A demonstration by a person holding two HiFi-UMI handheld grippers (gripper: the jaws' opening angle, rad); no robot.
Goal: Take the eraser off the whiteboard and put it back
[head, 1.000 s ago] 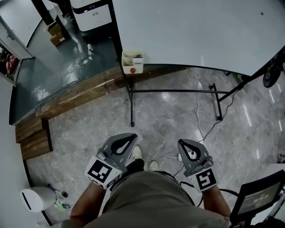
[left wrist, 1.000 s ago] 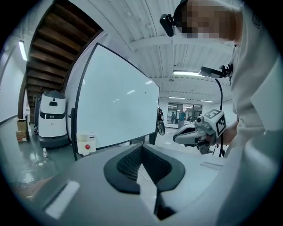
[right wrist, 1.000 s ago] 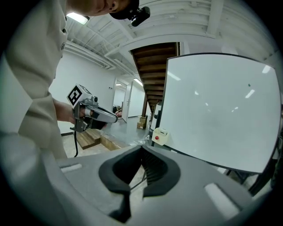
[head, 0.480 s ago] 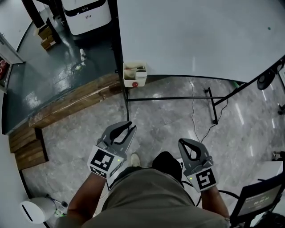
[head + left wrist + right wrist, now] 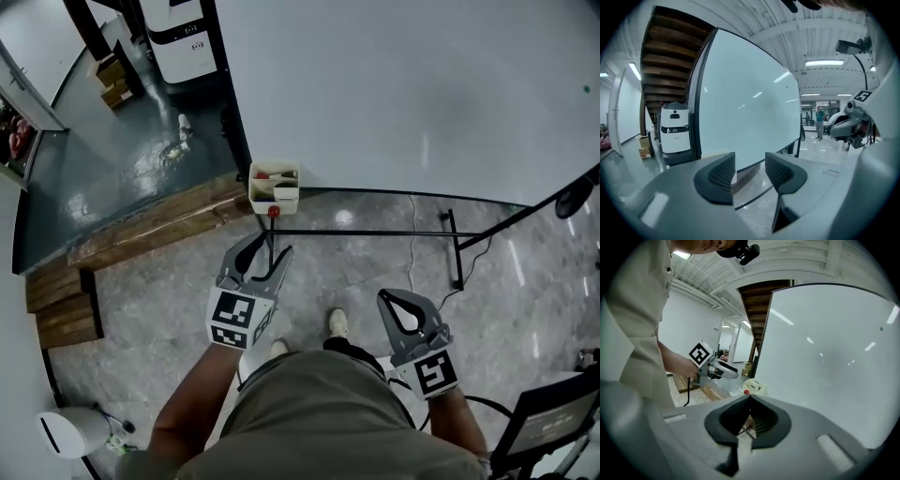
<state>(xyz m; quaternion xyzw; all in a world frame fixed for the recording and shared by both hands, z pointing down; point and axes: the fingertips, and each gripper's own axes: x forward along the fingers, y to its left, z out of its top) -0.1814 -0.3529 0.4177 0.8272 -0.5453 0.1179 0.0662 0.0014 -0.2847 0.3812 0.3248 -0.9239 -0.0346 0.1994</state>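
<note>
The whiteboard (image 5: pixel 403 94) fills the top of the head view on a black stand. A cream holder (image 5: pixel 274 187) hangs at its lower left corner with red and white items inside; I cannot pick out the eraser among them. My left gripper (image 5: pixel 270 246) hovers just below that holder, its jaws opening with nothing between them. In the left gripper view the left gripper (image 5: pixel 750 165) frames only the board (image 5: pixel 750 108) and the floor. My right gripper (image 5: pixel 384 297) hangs lower right, shut and empty. The right gripper view shows the right gripper (image 5: pixel 749 398), the holder (image 5: pixel 754 386) and the left gripper (image 5: pixel 723 370).
The stand's black crossbar (image 5: pixel 375 232) and legs run under the board, with a cable (image 5: pixel 412 253) on the marble floor. A wooden step (image 5: pixel 150 230) borders a dark floor at left. A white machine (image 5: pixel 183 42) stands beside the board. A small white robot (image 5: pixel 70 431) sits lower left.
The person has stepped toward the board. My left gripper moved up toward the cream holder and its jaws went from shut to parted. The right gripper advanced a little and stayed shut.
</note>
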